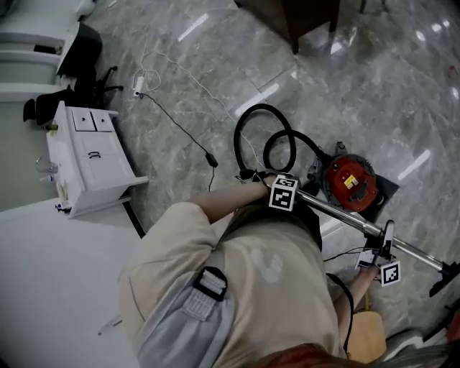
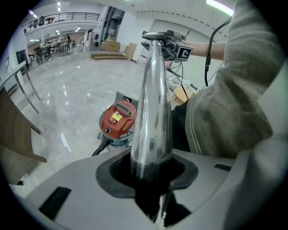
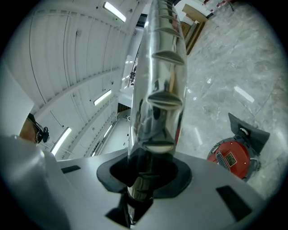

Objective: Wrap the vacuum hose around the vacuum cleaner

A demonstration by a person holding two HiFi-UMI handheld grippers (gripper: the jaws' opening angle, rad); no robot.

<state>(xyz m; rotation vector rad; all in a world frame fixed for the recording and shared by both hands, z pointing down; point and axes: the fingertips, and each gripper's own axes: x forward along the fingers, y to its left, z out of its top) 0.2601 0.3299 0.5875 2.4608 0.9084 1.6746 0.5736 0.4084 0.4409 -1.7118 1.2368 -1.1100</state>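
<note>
A red, round vacuum cleaner sits on the grey marble floor, and is also seen in the left gripper view and the right gripper view. Its black hose lies in two loops on the floor beyond it. A chrome wand runs level above the vacuum. My left gripper is shut on the wand's near end. My right gripper is shut on the wand farther along. The right gripper shows at the top of the left gripper view.
A white drawer cabinet stands at the left. A white cord and a black cable trail over the floor. Dark wooden furniture is at the top. The person's torso fills the lower middle.
</note>
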